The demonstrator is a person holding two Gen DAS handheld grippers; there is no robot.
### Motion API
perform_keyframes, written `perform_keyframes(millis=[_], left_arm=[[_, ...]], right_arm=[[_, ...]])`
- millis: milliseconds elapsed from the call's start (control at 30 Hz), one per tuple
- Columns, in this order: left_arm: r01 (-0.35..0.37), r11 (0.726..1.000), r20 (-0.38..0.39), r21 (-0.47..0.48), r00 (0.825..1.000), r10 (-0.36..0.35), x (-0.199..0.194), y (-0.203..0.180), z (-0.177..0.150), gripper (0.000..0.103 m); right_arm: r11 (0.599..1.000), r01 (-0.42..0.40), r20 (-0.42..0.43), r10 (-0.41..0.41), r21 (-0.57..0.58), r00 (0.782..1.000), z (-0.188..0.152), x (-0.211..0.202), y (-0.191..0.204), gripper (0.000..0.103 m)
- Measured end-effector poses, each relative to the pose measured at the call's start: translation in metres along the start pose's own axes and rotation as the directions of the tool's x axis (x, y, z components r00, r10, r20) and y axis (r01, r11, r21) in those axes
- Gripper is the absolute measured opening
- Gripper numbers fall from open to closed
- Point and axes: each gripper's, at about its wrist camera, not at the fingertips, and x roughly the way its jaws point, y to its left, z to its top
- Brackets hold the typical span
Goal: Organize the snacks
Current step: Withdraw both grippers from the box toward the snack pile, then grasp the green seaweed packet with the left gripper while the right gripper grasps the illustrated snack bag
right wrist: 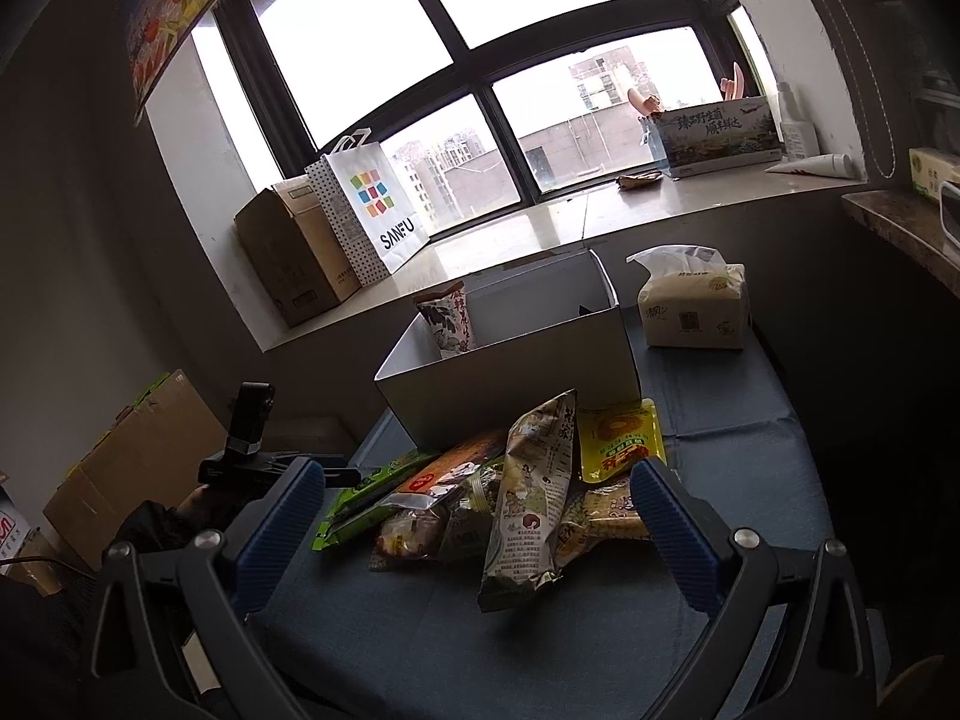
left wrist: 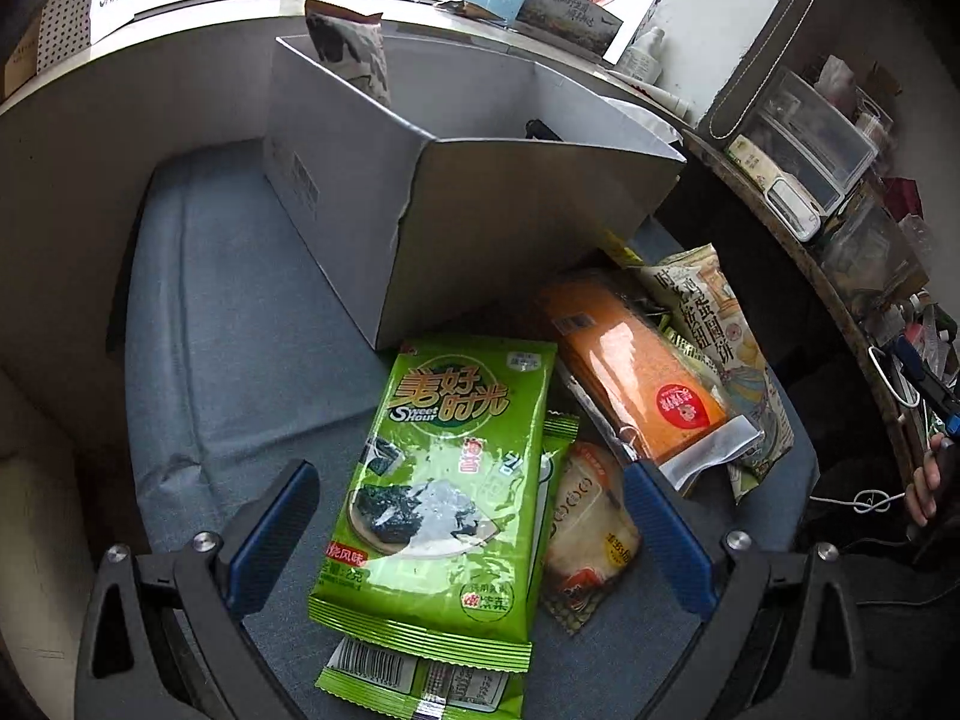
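A pile of snack packets lies on the blue cloth in front of a white open box. My left gripper is open, its fingers either side of a green seaweed packet and a small cream packet. An orange packet and a printed biscuit packet lie behind. One packet stands in the box. My right gripper is open above the same pile: a tall printed packet, a yellow packet, the green packets. The box stands beyond.
A tissue pack sits right of the box. The windowsill holds a SANFU bag, a brown carton and a printed box. A cluttered shelf runs along the right. Cardboard boxes stand at the left.
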Motion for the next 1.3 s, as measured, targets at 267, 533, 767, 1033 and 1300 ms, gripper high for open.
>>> perform_keyframes(millis=[267, 533, 767, 1033, 1300], left_arm=[[0.018, 0.999, -0.086, -0.031, 0.996, -0.021, 0.031, 0.011, 0.002, 0.077], [-0.033, 0.998, 0.082, -0.047, 0.996, 0.037, -0.017, -0.003, -0.015, 0.067], [-0.131, 0.990, 0.358, -0.044, 0.924, 0.138, -0.089, -0.054, -0.037, 0.067], [-0.122, 0.992, 0.477, -0.035, 0.870, 0.124, -0.122, -0.105, -0.057, 0.067], [-0.124, 0.992, 0.500, -0.003, 0.859, 0.109, -0.133, -0.130, -0.061, 0.067]], right_arm=[[1.000, 0.015, -0.028, -0.015, -0.003, 0.999, -0.004, 0.007, 0.001, 0.103], [0.999, 0.040, -0.072, -0.041, -0.019, 0.997, -0.009, 0.021, 0.002, 0.103], [0.997, 0.031, -0.186, -0.044, -0.072, 0.982, -0.009, 0.064, 0.002, 0.103], [0.996, 0.016, -0.298, -0.040, -0.083, 0.954, -0.003, 0.135, -0.010, 0.103], [0.999, 0.035, -0.358, -0.040, -0.021, 0.933, -0.013, 0.186, -0.028, 0.103]])
